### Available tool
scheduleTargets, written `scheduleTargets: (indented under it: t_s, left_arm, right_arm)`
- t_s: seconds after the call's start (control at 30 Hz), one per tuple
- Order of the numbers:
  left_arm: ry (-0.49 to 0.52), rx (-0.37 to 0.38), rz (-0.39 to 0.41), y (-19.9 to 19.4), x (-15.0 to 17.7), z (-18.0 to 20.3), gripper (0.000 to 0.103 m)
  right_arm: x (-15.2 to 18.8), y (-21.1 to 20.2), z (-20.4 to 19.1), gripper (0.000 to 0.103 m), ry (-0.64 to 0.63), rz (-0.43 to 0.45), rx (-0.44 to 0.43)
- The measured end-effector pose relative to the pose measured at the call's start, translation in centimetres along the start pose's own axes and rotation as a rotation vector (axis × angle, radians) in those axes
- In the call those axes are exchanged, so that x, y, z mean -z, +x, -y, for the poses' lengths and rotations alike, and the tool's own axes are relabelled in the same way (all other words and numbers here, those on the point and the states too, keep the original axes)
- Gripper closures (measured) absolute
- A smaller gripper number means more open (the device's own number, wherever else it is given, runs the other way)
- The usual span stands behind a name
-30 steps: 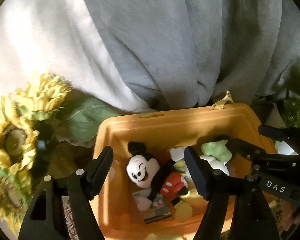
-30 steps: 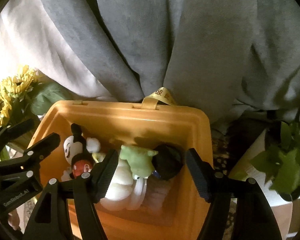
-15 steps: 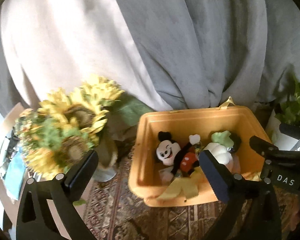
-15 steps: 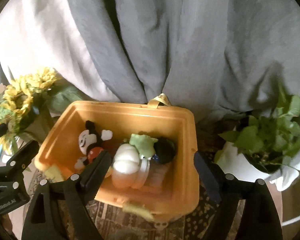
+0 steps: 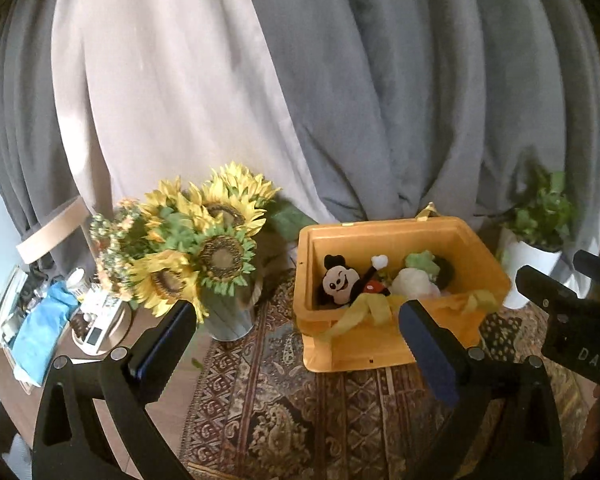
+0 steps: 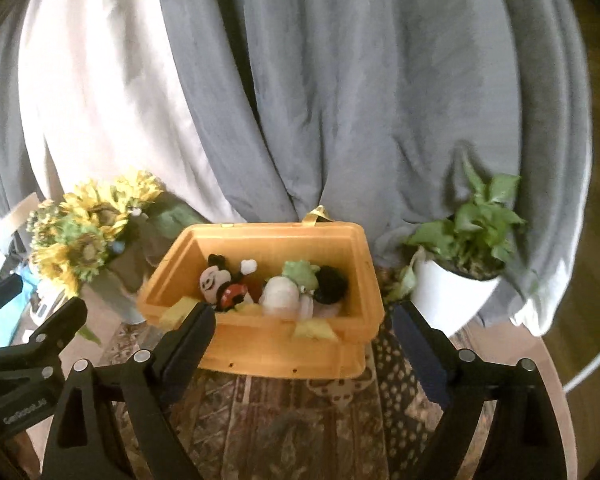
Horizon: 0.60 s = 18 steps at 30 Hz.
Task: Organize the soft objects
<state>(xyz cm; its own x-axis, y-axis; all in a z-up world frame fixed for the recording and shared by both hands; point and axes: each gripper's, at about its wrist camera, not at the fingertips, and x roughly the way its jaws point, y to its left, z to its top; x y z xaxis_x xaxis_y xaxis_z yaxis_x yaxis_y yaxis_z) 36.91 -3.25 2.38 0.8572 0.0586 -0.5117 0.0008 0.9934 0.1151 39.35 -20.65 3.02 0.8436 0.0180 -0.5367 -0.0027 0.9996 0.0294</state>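
**Plush toys sit in orange bin as both grippers hang empty above the rug**

The left gripper [image 5: 296, 332] spreads its fingers [image 5: 168, 344] wide with nothing between them. The right gripper [image 6: 302, 338] has just been opening its jaws and also carries nothing. Beyond both sets of fingers, well apart from the tips, stands the orange bin [image 5: 380, 350] on a patterned rug [image 5: 300, 412] that covers the desk [image 5: 176, 396]. In the left wrist view the bin lies ahead and toward the right finger; in the right wrist view the bin [image 6: 284, 350] sits almost centred between the two fingers.

Inside the bin, a mouse plush [image 5: 342, 280] with black ears and red shorts leans at the left end, one white-gloved arm raised. Beside it on the right lie a white plush [image 5: 414, 282], a green plush [image 5: 422, 260] on top of that, and a dark plush [image 5: 444, 268] at the far right. Yellow fabric strips [image 5: 364, 310] drape over the bin's near rim.

A vase of sunflowers [image 5: 204, 248] stands beyond the left gripper's left finger, just beside the bin. A potted green plant [image 6: 464, 268] in a white pot stands past the right gripper's right finger. Grey and pale curtains [image 6: 340, 100] hang behind everything. Clutter at the far left is too blurred to tell.
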Motion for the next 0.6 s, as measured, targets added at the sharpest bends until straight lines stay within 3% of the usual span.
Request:
scheduleTargets:
  t_s: [0.23,0.6]
  left_arm:
    - [0.009,0.058,0.055,-4.6,1.9,-0.9,0.0]
    - [0.012,0.027,0.154,-12.2,4.6,-0.5,0.0]
  right_arm:
    - [2.9,-6.5,-0.9,0.012,0.04,0.077,0.037]
    - [6.2,-14.3,-1.3,0.012,0.015,0.17,0.069]
